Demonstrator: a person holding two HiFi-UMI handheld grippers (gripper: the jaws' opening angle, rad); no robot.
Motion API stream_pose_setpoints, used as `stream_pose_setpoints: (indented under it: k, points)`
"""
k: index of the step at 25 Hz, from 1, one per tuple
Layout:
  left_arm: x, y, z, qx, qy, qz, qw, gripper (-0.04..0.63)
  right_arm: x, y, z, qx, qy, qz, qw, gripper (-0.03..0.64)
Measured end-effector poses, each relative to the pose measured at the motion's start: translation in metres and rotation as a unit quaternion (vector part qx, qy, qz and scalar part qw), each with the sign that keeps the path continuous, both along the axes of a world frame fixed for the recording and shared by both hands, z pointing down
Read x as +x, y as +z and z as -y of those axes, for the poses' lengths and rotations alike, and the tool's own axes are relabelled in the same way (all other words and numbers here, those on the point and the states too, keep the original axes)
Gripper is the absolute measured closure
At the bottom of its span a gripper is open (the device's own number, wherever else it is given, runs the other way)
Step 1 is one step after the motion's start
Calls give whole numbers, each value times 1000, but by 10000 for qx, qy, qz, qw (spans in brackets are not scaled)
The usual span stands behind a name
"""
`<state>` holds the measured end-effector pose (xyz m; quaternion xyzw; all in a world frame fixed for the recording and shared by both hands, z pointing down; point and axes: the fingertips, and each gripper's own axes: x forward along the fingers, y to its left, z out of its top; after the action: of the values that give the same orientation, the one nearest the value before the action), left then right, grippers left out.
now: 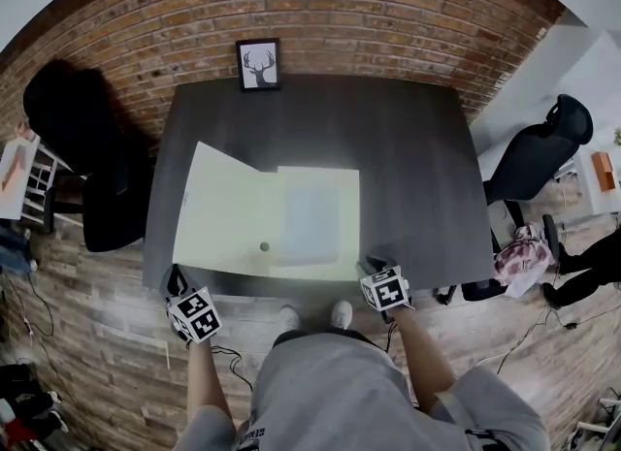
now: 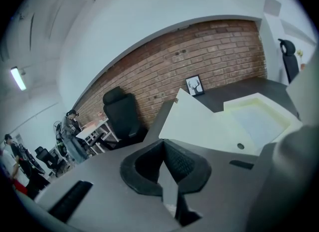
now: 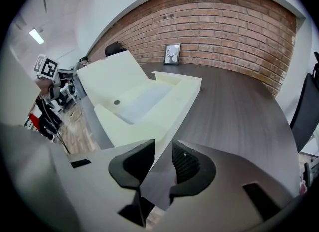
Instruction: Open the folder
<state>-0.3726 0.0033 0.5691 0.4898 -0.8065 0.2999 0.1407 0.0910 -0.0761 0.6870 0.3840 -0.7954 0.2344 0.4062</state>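
Observation:
A pale yellow folder (image 1: 315, 216) (image 2: 259, 118) (image 3: 144, 101) lies open on the dark table (image 1: 417, 168). Its cover flap (image 1: 218, 202) (image 2: 192, 116) (image 3: 112, 76) is turned out to the left and stands tilted up. A small round spot (image 1: 264, 245) shows inside. My left gripper (image 1: 177, 279) (image 2: 163, 158) hangs off the table's front left corner, clear of the flap, shut with nothing in it. My right gripper (image 1: 371, 267) (image 3: 160, 156) sits at the folder's front right corner, and the pale corner runs in between its jaws.
A framed deer picture (image 1: 258, 63) leans on the brick wall at the table's back edge. One black office chair (image 1: 97, 168) stands left of the table, another (image 1: 539, 153) to the right. People and desks (image 2: 75, 131) are far off on the left.

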Motion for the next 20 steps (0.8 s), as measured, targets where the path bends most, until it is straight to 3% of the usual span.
stream_pose_setpoints:
  k: [14,20]
  points:
    - [-41,70,-3,-960,-413,1,9945,592,-3,0,-1,74,-235,-113,9996,525]
    - [-40,70,-5,-978,-425,53,9943,592,-2,-1,-1,108,-190,-64,9997,525]
